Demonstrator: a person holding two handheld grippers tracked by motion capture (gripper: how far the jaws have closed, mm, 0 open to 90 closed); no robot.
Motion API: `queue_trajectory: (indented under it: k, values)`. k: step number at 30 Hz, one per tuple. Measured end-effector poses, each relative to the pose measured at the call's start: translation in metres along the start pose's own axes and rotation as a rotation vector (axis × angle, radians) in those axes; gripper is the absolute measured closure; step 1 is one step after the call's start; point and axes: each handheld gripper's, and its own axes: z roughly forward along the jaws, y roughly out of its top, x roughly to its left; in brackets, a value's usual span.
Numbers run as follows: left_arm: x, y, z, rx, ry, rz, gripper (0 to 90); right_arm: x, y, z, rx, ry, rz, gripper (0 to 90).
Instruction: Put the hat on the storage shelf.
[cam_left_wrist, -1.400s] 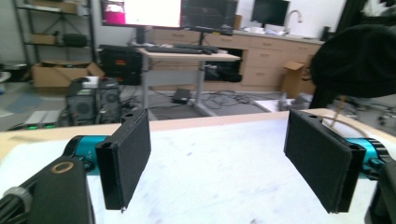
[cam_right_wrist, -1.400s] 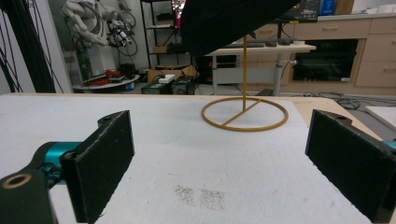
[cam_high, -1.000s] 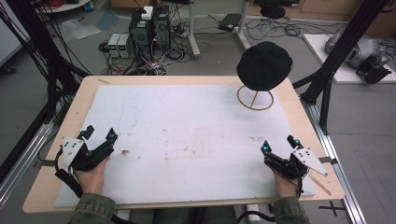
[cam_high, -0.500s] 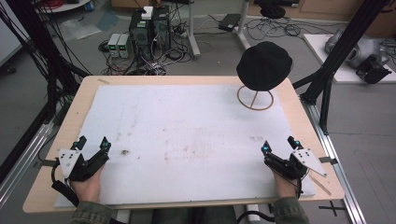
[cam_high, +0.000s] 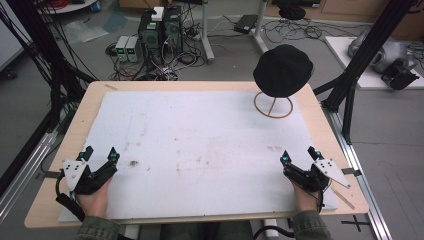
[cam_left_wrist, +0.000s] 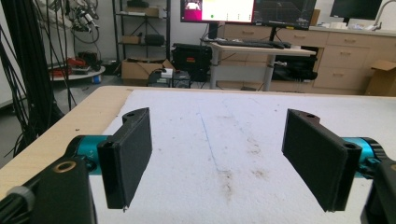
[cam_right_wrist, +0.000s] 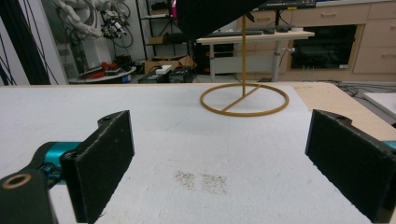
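At the near edge of the counter (cam_high: 95, 100), the left tongs (cam_high: 98, 153) rest on the white foam sheet (cam_high: 200, 135) at its near left corner, jaws spread wide with nothing between them. The right tongs (cam_high: 298, 153) sit at the near right corner, likewise released and empty, aimed at the far side. Well apart from both, near the far right corner, a black hat (cam_high: 283, 70) sits atop a slim wooden hat stand (cam_high: 273, 105) whose ring base lies flat on the sheet.
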Motion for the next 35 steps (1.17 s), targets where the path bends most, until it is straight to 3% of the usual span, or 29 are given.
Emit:
queue_trajectory:
  k: [7,35]
  values:
    - [0.0022,-0.0004,-0.0015,0.000,0.003,-0.008,24.8,0.0033,0.0034,-0.0009,-0.014,0.015,0.002,7.1]
    - [-0.0010,-0.0029,0.0018,0.042,-0.027,-0.022,23.1,0.0068,0.0021,0.0027,0.028,0.054,0.008,7.1]
